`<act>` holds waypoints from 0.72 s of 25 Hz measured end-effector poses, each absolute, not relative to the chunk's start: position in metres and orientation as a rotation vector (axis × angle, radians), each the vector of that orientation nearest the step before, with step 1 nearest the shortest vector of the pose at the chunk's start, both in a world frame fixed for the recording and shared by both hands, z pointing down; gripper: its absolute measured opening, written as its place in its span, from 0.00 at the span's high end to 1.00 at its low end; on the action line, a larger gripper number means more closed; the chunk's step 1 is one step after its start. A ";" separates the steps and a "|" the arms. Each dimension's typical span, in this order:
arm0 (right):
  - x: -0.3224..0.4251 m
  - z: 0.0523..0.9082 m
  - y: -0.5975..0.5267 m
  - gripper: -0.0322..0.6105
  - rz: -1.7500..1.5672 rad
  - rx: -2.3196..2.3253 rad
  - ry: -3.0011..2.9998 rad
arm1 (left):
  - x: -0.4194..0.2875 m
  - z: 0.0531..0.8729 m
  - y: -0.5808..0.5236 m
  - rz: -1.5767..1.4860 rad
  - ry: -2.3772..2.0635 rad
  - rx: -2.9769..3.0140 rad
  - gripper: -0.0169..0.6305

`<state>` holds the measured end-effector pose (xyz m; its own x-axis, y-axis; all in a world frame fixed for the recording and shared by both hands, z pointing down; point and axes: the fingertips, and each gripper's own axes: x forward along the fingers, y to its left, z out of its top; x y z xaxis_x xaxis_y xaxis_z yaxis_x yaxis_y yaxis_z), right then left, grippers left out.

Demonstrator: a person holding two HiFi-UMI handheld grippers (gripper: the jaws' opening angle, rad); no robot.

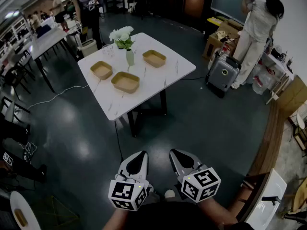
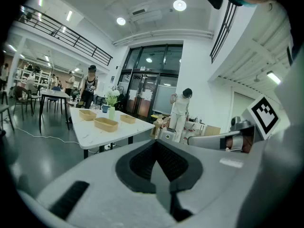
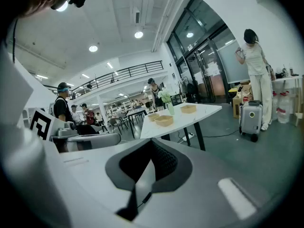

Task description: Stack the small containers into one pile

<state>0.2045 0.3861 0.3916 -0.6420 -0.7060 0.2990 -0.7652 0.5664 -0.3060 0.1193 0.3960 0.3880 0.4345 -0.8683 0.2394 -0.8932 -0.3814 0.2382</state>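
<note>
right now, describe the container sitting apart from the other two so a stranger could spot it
Find the white table on the dark floor, then its vase of white flowers. The container is the shallow tan tray alone right of the vase in the head view; the other two trays cluster at its left and front.

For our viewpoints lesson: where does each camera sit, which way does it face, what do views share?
Head view: on the head, steeply down at floor and table; forearms, left gripper, right gripper show.
Left gripper view: on that gripper, along its shut jaws toward the table; right gripper shows.
Right gripper view: likewise on its gripper; left gripper shows.
Shared: table, containers.
</note>
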 end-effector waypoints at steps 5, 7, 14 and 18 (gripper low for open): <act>0.195 0.395 0.381 0.95 0.643 1.255 -2.633 | 0.113 0.389 0.388 0.118 -1.486 2.365 0.98; 0.193 0.397 0.380 0.95 0.649 1.259 -2.622 | 0.111 0.391 0.387 0.122 -1.475 2.364 0.98; 0.181 0.393 0.371 0.95 0.698 1.282 -2.656 | 0.099 0.392 0.381 0.113 -1.462 2.365 0.98; 0.169 0.394 0.366 0.95 0.709 1.268 -2.658 | 0.087 0.392 0.378 0.112 -1.460 2.363 0.98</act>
